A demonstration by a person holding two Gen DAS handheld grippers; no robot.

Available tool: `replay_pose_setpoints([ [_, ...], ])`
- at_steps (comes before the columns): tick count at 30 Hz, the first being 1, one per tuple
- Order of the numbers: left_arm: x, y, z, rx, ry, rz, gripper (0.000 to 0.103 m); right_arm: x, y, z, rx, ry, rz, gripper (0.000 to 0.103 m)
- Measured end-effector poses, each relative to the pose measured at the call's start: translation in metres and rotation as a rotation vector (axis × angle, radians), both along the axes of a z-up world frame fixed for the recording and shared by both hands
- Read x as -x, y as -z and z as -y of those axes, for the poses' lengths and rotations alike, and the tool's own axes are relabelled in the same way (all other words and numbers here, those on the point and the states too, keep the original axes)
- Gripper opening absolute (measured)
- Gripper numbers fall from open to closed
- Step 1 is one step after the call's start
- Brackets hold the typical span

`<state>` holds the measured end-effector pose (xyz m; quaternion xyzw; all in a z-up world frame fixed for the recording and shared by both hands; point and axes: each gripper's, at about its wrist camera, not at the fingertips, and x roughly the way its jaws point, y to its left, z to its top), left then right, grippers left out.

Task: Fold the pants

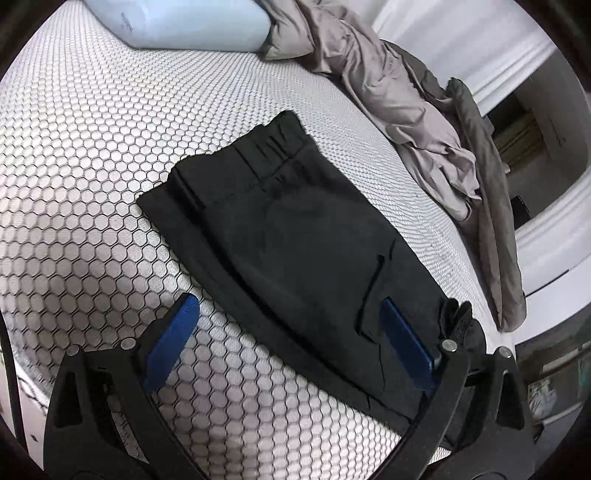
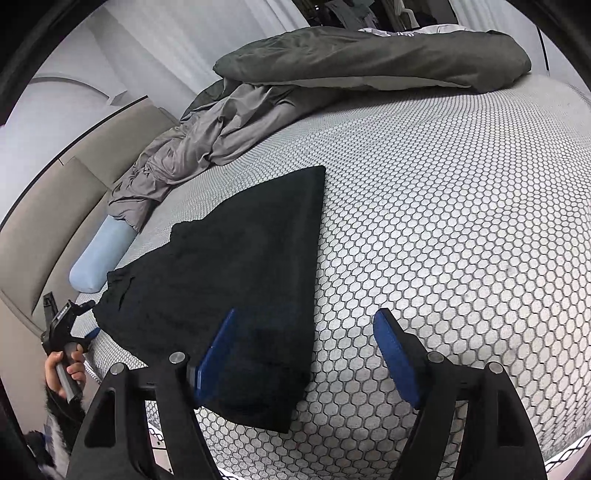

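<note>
Black fabric pants (image 1: 295, 236) lie folded flat between my spread-apart left fingers (image 1: 291, 339); right fingers (image 2: 306, 354) likewise apart, gripping nothing; I judge one fold remains.

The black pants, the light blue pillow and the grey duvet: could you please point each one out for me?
black pants (image 1: 295, 229): left wrist view, middle of the folded cloth.
light blue pillow (image 2: 99, 258): right wrist view, its side.
grey duvet (image 2: 369, 59): right wrist view, its top.

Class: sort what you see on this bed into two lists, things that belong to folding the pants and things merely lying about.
Belongs to the job:
black pants
left claw
right claw
mattress, the folding surface

Lying about:
grey bedding
dark duvet
pale blue pillow
</note>
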<state>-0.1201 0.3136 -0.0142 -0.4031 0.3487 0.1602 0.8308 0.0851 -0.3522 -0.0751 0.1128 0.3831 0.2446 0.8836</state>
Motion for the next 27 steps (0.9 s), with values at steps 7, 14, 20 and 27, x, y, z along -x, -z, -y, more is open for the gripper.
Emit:
replay_pose_setpoints([
  [7, -0.031, 0.007, -0.013, -0.045, -0.086, -0.001, 0.049, 0.000, 0.001, -0.007, 0.013, -0.020, 0.008, 0.077],
  [14, -0.028, -0.048, 0.023, -0.263, -0.082, 0.106, 0.007, 0.003, 0.001, -0.001, 0.016, -0.012, 0.030, 0.077],
  [20, -0.043, -0.121, 0.138, -0.376, 0.205, 0.295, 0.006, 0.007, -0.008, 0.002, 0.002, 0.003, 0.064, 0.077],
  [27, -0.068, -0.149, 0.322, -0.341, 0.674, 0.426, 0.008, 0.014, -0.015, 0.005, 0.012, 0.010, 0.104, 0.077],
])
